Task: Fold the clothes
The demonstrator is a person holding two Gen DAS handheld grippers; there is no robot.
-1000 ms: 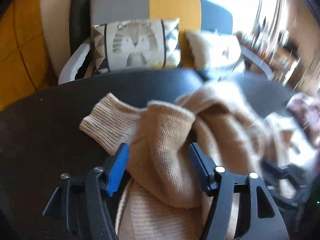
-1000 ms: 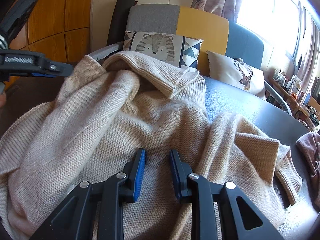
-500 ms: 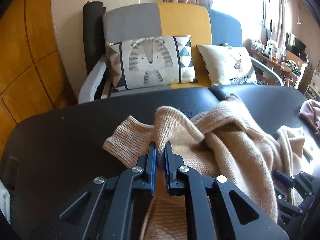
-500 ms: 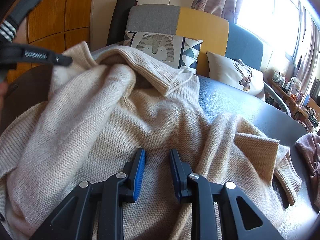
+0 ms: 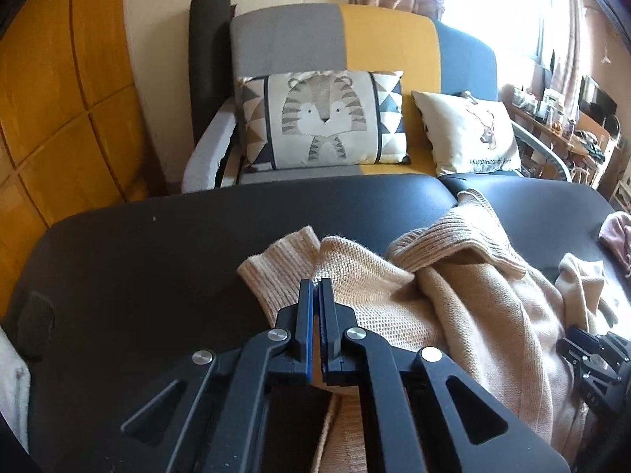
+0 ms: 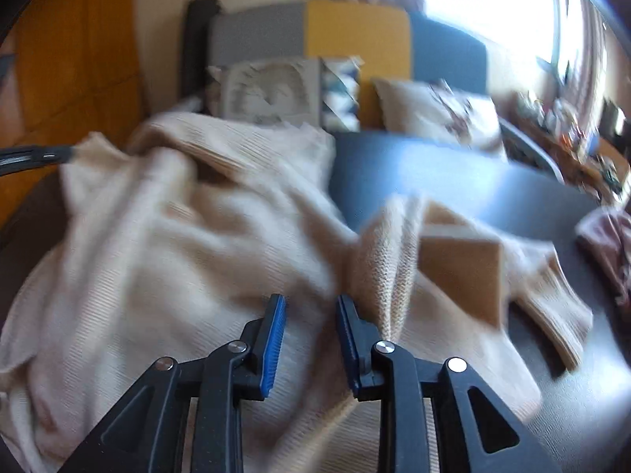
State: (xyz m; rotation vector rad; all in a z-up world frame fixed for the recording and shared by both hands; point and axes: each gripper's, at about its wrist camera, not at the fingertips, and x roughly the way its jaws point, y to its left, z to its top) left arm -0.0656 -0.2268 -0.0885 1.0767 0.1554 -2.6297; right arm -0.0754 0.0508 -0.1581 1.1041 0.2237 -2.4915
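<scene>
My left gripper (image 5: pixel 317 282) pinches beige sweater (image 5: pixel 453 295) fabric by its cuff; right gripper (image 6: pixel 309 307) jaws open. Mid-fold; next: flatten it on table (image 5: pixel 138 260).

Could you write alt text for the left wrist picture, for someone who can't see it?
The left tool, its jaws nearly shut, pinches a fold of a rumpled beige sweater on a dark table. Behind the table stands a sofa with a tiger cushion.

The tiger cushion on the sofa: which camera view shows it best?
The left wrist view: the tiger cushion is sharp there, with its whole face and triangle pattern visible. In the right wrist view it is motion-blurred, and the beige sweater hides its lower edge.
</scene>
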